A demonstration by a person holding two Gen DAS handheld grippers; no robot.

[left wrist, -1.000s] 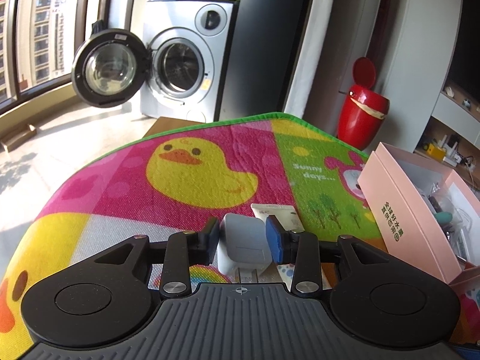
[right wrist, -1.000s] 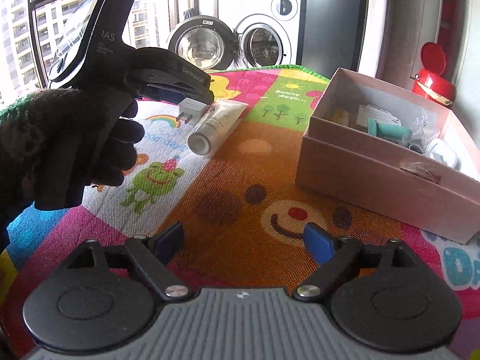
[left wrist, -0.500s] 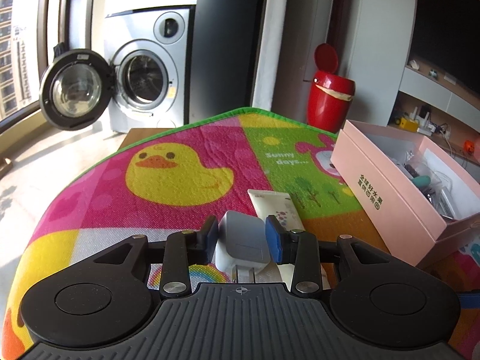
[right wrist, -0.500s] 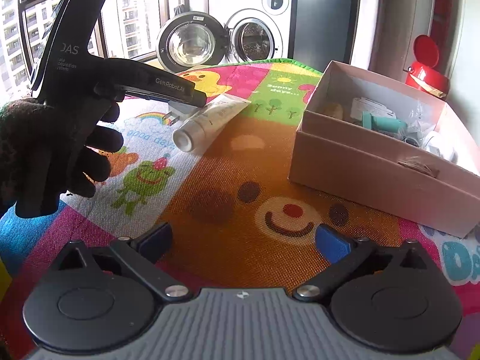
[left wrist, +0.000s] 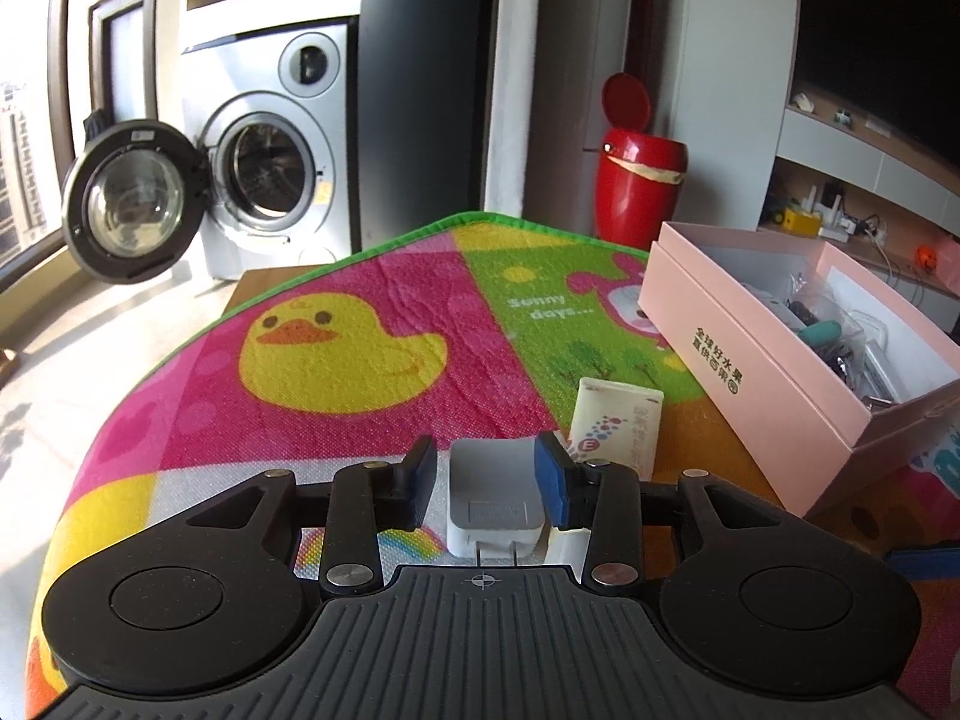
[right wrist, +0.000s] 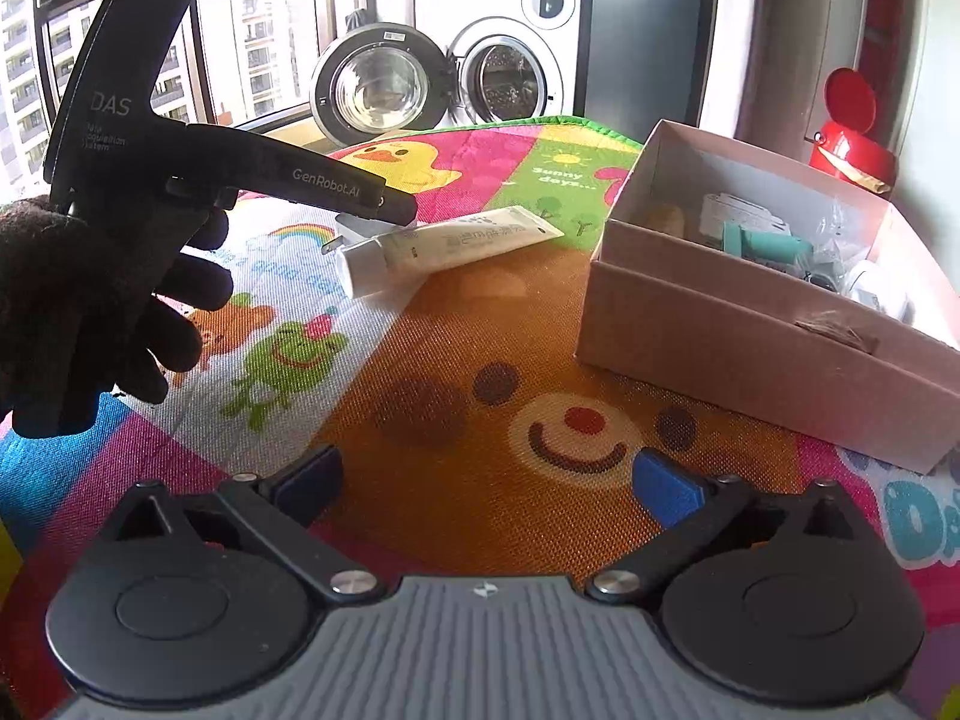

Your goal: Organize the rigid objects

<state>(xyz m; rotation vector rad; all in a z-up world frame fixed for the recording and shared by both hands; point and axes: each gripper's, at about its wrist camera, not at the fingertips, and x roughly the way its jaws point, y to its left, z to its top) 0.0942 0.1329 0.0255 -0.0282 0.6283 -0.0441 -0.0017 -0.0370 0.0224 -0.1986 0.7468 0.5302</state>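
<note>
A smooth matt plastic charger is sitting on woven cloth mat; the cardboard box is looking matt.

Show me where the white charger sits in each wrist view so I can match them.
Left wrist: the charger is at bottom centre, between the fingers of the left hand-held gripper, prongs toward the camera.
Right wrist: upper left of centre, mostly hidden under that gripper's black body; only a corner with prongs shows, beside the tube.
Shared landmark: the pink box.
</note>
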